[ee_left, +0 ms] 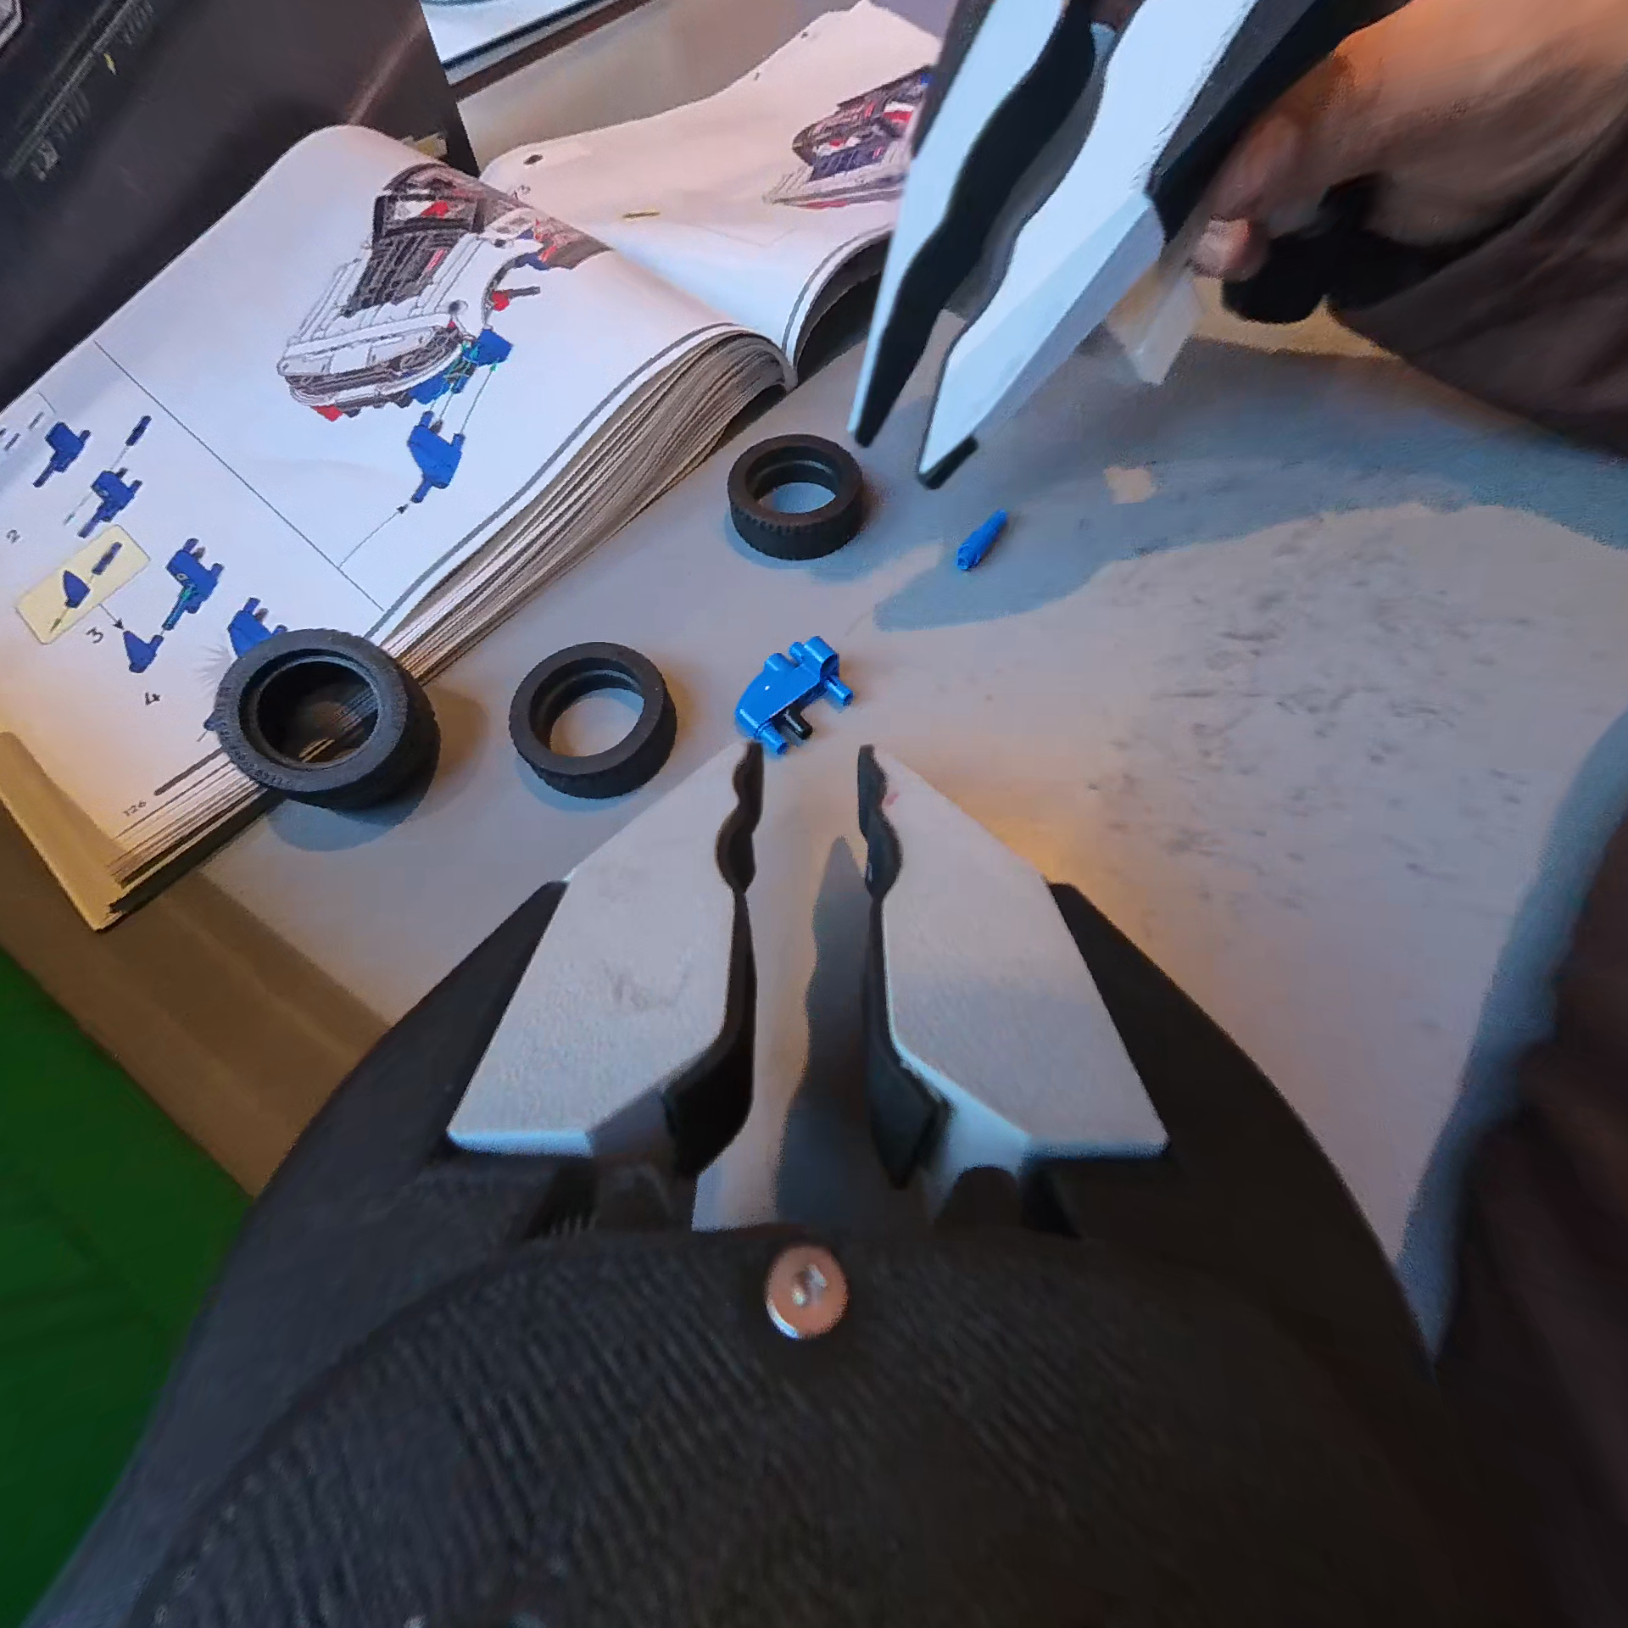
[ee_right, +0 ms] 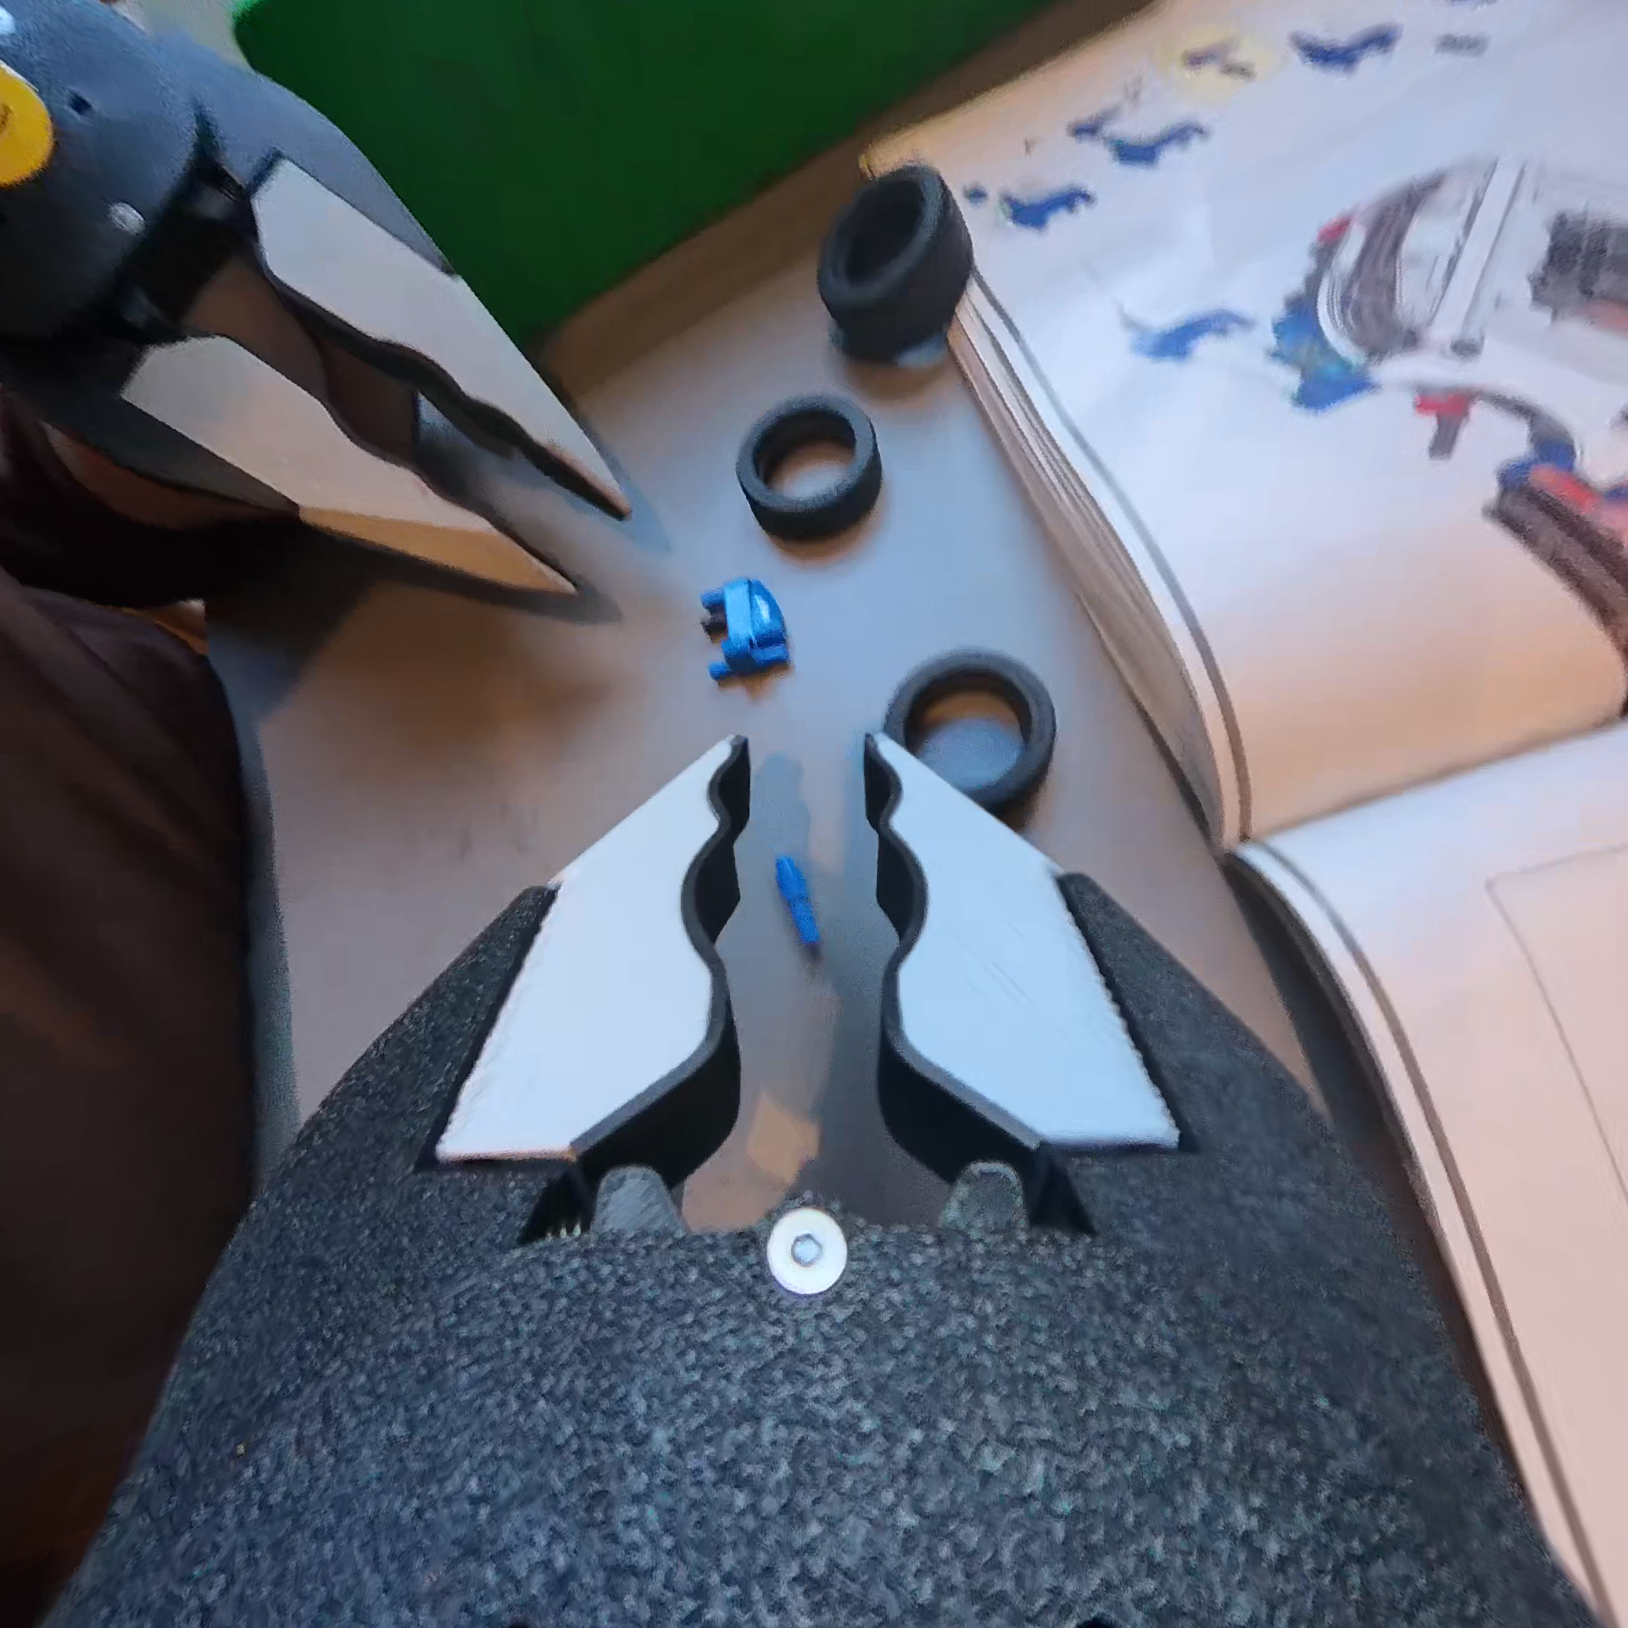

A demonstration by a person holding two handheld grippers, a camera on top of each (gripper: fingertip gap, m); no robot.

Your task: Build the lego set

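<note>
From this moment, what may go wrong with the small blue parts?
The blue pin is tiny and round; the open right gripper may pinch it off-centre, so it rolls or flicks away. The blue connector piece lies just beyond the left gripper fingertips and could be pushed toward the nearest tyre instead of grasped.

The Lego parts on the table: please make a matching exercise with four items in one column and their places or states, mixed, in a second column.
Column 1
1. small blue pin
2. blue connector piece
3. largest black tyre
4. instruction booklet

Column 2
A. resting partly on the booklet's edge
B. lying open
C. on the table just ahead of the left gripper
D. on the table, seen between the open fingers of the right gripper

Pairs: 1-D, 2-C, 3-A, 4-B
</note>
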